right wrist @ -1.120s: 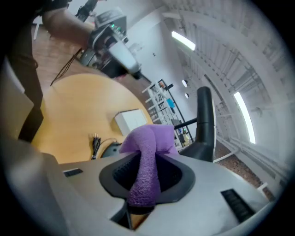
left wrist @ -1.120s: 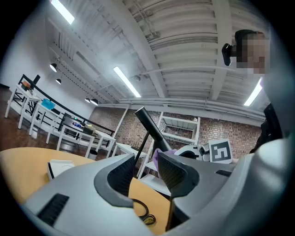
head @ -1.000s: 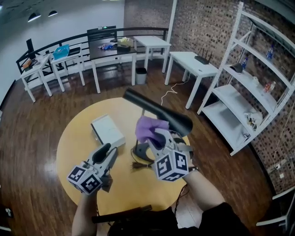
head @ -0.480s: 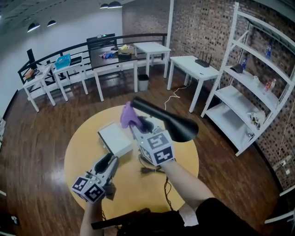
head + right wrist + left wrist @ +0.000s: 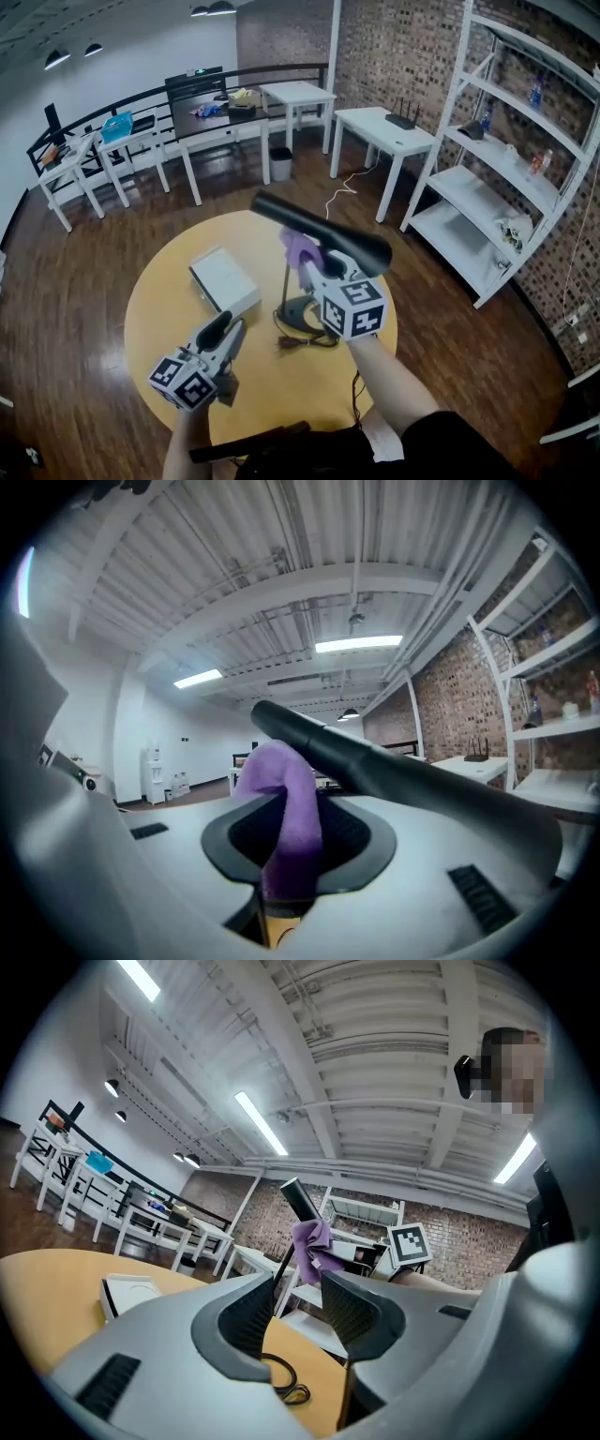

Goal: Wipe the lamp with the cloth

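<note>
Black lamp (image 5: 323, 232) stands with its long head tilted, the bunched purple cloth (image 5: 298, 248) touching the head's underside

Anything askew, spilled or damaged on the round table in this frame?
Nothing stands out. The lamp stands on its base on the table, its cord loosely bunched beside the base. The white box lies flat. The right gripper holds the purple cloth up by the lamp's head.
</note>
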### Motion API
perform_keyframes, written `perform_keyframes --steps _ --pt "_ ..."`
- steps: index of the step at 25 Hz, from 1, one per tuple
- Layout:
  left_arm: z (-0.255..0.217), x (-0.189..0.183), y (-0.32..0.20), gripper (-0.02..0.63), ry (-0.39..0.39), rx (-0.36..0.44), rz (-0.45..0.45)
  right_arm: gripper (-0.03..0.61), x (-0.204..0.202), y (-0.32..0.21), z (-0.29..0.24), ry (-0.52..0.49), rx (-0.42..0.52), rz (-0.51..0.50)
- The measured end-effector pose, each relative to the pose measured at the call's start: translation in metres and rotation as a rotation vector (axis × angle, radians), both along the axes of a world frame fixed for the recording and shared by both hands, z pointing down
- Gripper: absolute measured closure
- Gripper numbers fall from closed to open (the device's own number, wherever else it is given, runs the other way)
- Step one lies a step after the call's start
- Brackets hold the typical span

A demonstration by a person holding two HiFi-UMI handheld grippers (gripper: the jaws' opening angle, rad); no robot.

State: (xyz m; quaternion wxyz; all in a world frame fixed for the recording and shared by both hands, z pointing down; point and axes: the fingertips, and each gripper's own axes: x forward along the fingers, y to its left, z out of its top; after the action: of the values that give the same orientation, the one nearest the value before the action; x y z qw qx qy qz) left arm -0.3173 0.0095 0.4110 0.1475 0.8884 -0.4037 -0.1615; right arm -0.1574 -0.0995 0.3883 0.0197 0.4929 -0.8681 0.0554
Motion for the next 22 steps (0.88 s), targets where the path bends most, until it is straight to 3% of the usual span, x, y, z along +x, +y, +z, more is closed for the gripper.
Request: perform_keyframes --steps 4,10,13,16,20,22 --pt "0.005 0.008 0.001 0.454 -0.007 -0.013 0.021 0.486 0.006 0.004 0.017 -0.106 -0.049 0.039" --pt "0.000 0.007 -0.003 0.454 -0.063 0.007 0.020 0.486 0.001 0.016 0.066 -0.147 -0.127 0.082" --pt "-0.033 0.002 -0.021 0.453 -0.128 0.097 0.003 0.485 0.006 0.024 0.076 -0.256 -0.104 0.159" --pt "-0.079 0.010 -0.045 0.410 -0.201 0.199 0.027 0.485 0.010 0.026 0.072 -0.316 -0.052 0.234" --pt "-0.126 0.033 -0.083 0.364 -0.265 0.264 0.081 0.485 -0.006 0.013 0.054 -0.282 -0.003 0.205" --pt "-0.141 0.049 -0.102 0.314 -0.336 0.290 0.094 0.485 -0.012 0.009 0.040 -0.232 0.051 0.193"
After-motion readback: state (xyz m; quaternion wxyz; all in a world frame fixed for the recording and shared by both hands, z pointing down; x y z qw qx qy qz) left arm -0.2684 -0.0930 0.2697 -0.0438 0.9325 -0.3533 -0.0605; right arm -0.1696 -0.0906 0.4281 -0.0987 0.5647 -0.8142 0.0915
